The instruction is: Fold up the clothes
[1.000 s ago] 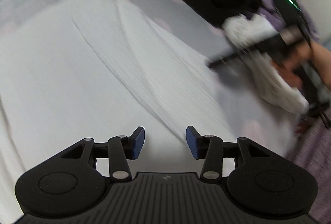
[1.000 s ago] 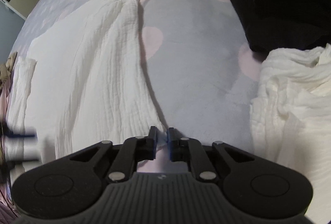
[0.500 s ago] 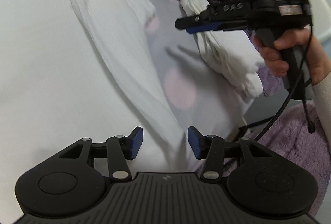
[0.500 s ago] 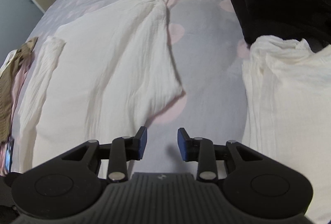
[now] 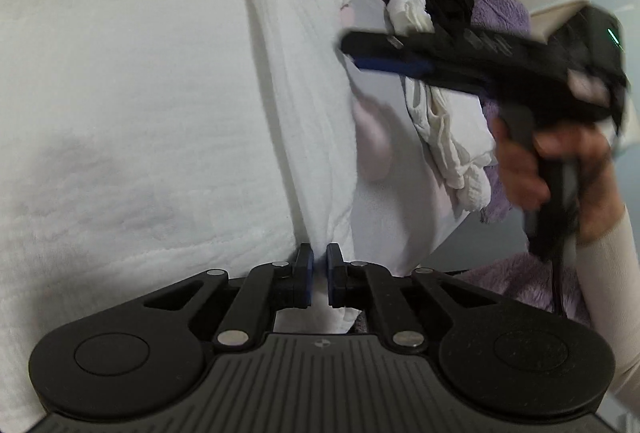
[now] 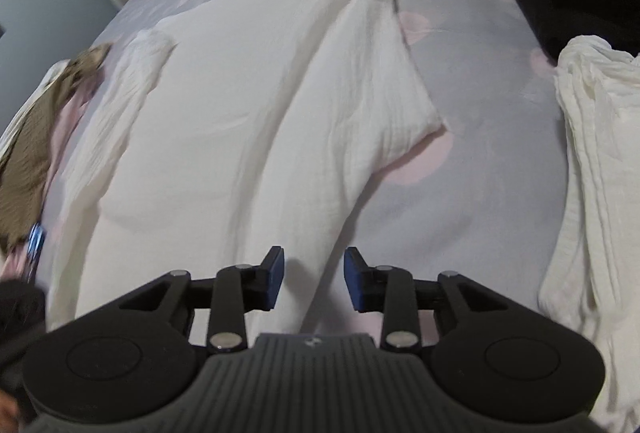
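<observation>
With the left tongs (image 5: 319, 275) clamped on the white crinkled cotton garment's (image 6: 240, 105) near hem, bring the parted, empty right tongs (image 6: 314, 283) down onto that hem alongside before lifting.

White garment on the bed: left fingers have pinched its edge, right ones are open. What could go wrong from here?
1. The left gripper holds only a thin edge of the white garment; it may slip when lifted.
2. The right gripper grips nothing, so a one-sided lift could bunch the cloth.
3. The crumpled white cloth lies close by and could be snagged.
</observation>
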{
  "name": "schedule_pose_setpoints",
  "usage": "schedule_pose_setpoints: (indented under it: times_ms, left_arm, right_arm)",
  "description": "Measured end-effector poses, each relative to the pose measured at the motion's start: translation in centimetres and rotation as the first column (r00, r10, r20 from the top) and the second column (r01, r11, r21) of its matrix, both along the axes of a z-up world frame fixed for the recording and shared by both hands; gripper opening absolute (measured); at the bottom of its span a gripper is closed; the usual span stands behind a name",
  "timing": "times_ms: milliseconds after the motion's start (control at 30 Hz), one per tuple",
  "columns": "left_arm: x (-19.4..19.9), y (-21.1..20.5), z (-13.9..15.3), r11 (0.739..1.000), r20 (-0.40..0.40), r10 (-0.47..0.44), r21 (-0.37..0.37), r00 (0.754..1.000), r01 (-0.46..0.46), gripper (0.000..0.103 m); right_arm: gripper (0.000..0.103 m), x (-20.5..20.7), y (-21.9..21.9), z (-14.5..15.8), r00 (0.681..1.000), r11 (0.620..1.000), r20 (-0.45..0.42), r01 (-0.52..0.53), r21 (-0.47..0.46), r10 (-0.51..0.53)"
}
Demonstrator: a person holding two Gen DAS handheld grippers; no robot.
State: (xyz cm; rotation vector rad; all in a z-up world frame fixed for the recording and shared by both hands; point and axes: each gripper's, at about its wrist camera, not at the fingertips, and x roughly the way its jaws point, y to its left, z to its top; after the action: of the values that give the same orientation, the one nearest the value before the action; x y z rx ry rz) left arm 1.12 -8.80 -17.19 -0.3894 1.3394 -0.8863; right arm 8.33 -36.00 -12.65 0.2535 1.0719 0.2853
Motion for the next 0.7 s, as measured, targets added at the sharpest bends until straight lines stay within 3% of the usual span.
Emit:
schedule_pose_setpoints:
  times_ms: [133, 200, 433, 533, 567, 633, 700]
  left_arm:
    - [-0.1, -0.2, 0.4, 1.0, 0.018, 0.001, 0.003, 1.0, -0.001, 0.004]
    - [-0.1, 0.0, 0.2, 1.0, 0.015, 0.016, 0.01, 1.0, -0.016, 0.004]
    - [-0.4, 1.2, 0.6, 0.997, 0.039, 0.069, 0.036, 0.997, -0.071, 0.005]
    - [-0.4, 1.2, 1.9, 0.995, 0.075, 0.069, 0.068, 0.995, -0.074, 0.015]
    - [-0.5, 1.5, 2.4, 0.993, 0.093, 0.072, 0.082, 0.993, -0.079, 0.023]
    - [-0.8, 2.4, 3.6, 0.99, 0.13, 0.089, 0.101, 0.988, -0.102, 0.036]
    - [-1.0, 3.6, 4.7, 0.985, 0.16, 0.118, 0.104, 0.98, -0.135, 0.041]
  right_arm:
    - [0.034, 1.7, -0.9, -1.2, 0.996, 0.995, -0.037, 0.079, 0.063, -0.077]
    - [0.003, 2.0, -1.3, -1.8, 0.993, 0.992, -0.067, 0.099, 0.074, -0.094]
    - [0.003, 1.7, -1.3, -1.9, 0.989, 0.992, -0.084, 0.123, 0.005, -0.122]
    - [0.009, 1.6, -0.8, -1.5, 0.99, 0.994, -0.082, 0.111, -0.014, -0.111]
    - [0.012, 1.6, -0.6, -1.2, 0.991, 0.994, -0.081, 0.108, -0.019, -0.109]
    - [0.033, 1.4, -0.5, -0.5, 0.992, 0.994, -0.069, 0.104, -0.03, -0.106]
    - [0.038, 0.9, -0.2, 0.4, 0.995, 0.995, -0.047, 0.089, -0.054, -0.091]
